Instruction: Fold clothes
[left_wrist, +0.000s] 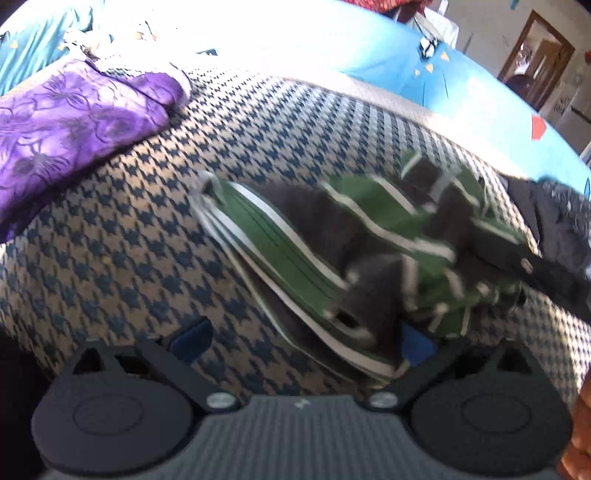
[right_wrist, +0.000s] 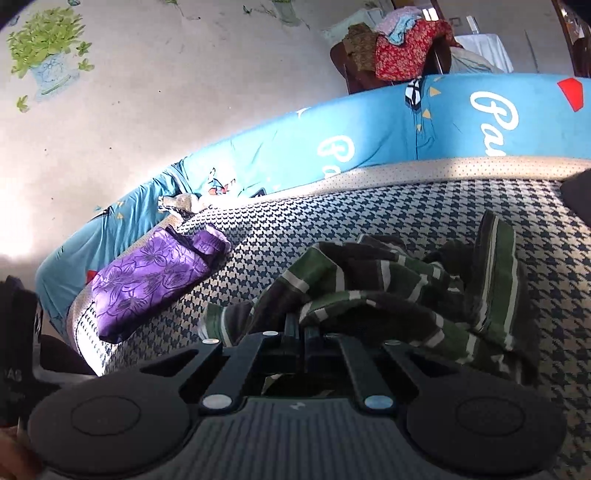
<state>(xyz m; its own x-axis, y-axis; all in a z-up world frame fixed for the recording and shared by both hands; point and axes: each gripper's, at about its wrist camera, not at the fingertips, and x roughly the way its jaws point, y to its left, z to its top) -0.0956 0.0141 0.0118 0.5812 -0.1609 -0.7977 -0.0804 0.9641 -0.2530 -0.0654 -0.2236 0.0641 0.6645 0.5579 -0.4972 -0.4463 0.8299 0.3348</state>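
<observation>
A crumpled green, grey and white striped garment (left_wrist: 295, 273) lies on the houndstooth blanket (left_wrist: 122, 236). My left gripper (left_wrist: 304, 341) stands open just above the blanket. Its blue pads (left_wrist: 192, 339) are far apart, and the garment's folded hem runs between them and covers part of the right-hand pad. In the right wrist view the same garment (right_wrist: 388, 284) is bunched in front of my right gripper (right_wrist: 301, 326), whose fingers are shut together on its near edge. From the left wrist view, the right gripper (left_wrist: 484, 254) shows as a dark body at the garment's right side.
A folded purple floral cloth (right_wrist: 147, 280) lies at the blanket's left edge. A blue printed bedsheet (right_wrist: 369, 136) surrounds the blanket (right_wrist: 332, 214). Beyond the bed, a chair holds a pile of clothes (right_wrist: 402, 51), and a wall with plant decals (right_wrist: 44, 48) rises on the left.
</observation>
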